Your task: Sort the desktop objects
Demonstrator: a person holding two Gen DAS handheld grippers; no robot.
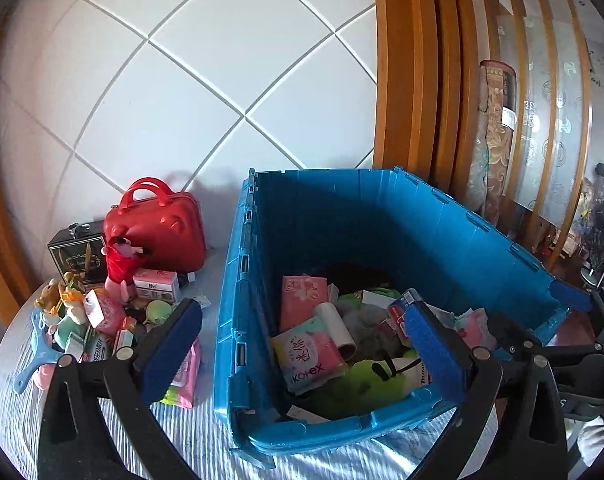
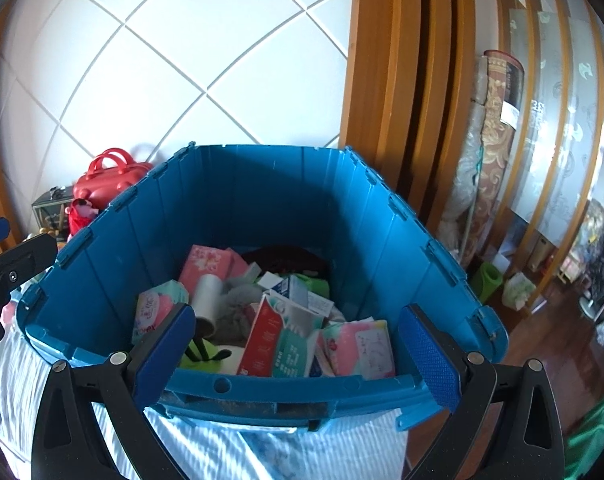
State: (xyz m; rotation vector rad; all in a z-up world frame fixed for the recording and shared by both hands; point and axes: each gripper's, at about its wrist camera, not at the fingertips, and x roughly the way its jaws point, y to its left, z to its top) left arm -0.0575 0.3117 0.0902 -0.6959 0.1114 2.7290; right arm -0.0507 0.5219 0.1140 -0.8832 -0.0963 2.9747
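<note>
The blue crate [image 1: 382, 240] stands open on a striped cloth-covered surface [image 1: 182, 432], against the white tiled wall. It already holds a loose heap: pink tissue packs, a Kotex pack [image 1: 308, 354], a white roll [image 1: 336, 328], a green soft item and a red-and-white carton [image 2: 268, 340].

To the crate's left, seen from the left wrist, lies the unsorted pile [image 1: 98, 312]: a red mini suitcase [image 1: 156, 228] at the back, a dark boxed item [image 1: 78, 252] beside it, then plush toys, small cartons, a blue hand mirror [image 1: 36, 344] and a pink wipes pack [image 1: 186, 376] nearest the crate.

The left gripper [image 1: 304, 344] stands with jaws at full spread and nothing between its pads; it hangs over the crate's near left corner. The right gripper [image 2: 298, 348] is likewise wide and empty, aimed into the crate over the near rim.

Judgement: a drop appears complete and the next pick falls to the pile. The left gripper is the nearer tool. Good practice would be to take the wipes pack first, as it lies apart and flat, closing across its narrow side. Clearance from the crate wall should be kept, and the toys not dragged.
</note>
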